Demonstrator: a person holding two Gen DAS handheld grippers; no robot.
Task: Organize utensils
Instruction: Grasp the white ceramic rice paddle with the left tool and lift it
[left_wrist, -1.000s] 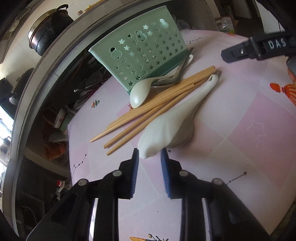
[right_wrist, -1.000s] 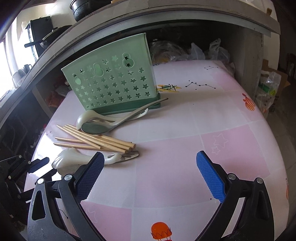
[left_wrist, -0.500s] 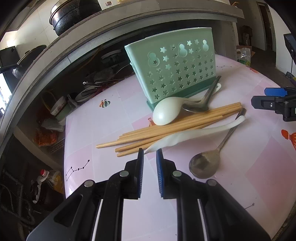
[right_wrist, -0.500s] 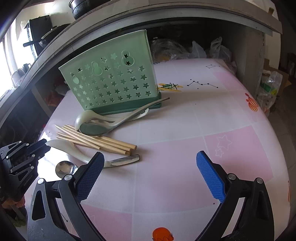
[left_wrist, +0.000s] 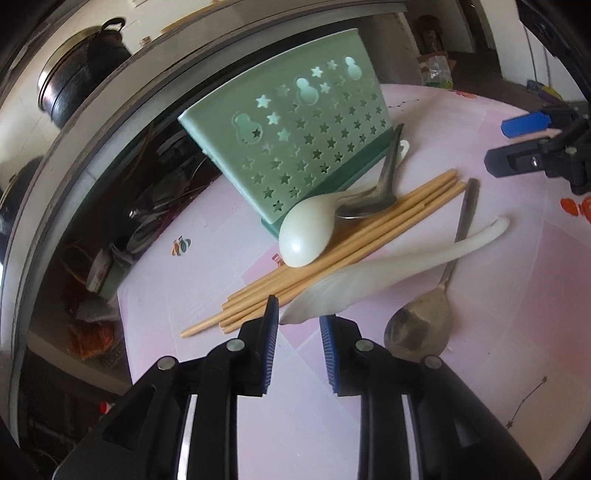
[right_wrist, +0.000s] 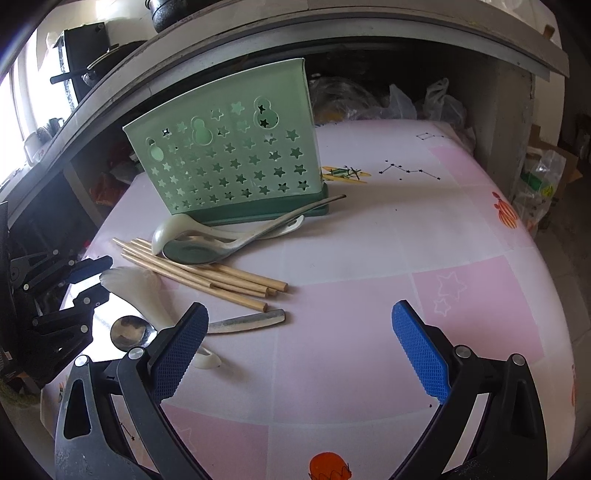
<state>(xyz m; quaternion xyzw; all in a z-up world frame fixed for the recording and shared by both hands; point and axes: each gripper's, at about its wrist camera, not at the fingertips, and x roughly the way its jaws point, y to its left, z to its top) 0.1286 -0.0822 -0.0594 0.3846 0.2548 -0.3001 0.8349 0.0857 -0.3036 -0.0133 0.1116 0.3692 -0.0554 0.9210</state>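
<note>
— Left tool (left_wrist: 295, 321), low centre of the left wrist view?
— Parted by a narrow gap, blue pads (left_wrist: 271, 343) clear of everything, gripping nothing. Just ahead of the tips, the broad end of a white ceramic spoon (left_wrist: 376, 275), lying on the pink bench (left_wrist: 498, 295) with its handle running to the right of the frame.

— Right tool (right_wrist: 299, 332), bottom of the right wrist view?
— Spread wide, empty, poised above the patterned cloth. In the left wrist view, seen at the right edge (left_wrist: 532, 144).

— Beyond the tips?
— Lower right of the left wrist view: a metal spoon (left_wrist: 424, 325), bowl near the tool, handle passing under the white spoon's handle. Above and left of that: a bundle of wooden chopsticks (left_wrist: 340, 251) laid diagonally across the centre, touching the white spoon's bowl. Resting on the far side of the chopsticks: a second white spoon (left_wrist: 306, 236), bowl down, with a second metal spoon (left_wrist: 373, 206) crossing it, handle leaning against the holder's base.

— And the holder?
— Green utensil holder (left_wrist: 295, 144), star and gourd cut-outs, standing upright at upper centre, nothing visible inside. Behind the bench, upper left: a dark pot (left_wrist: 81, 85) on a grey shelf; cluttered bags below.
</note>
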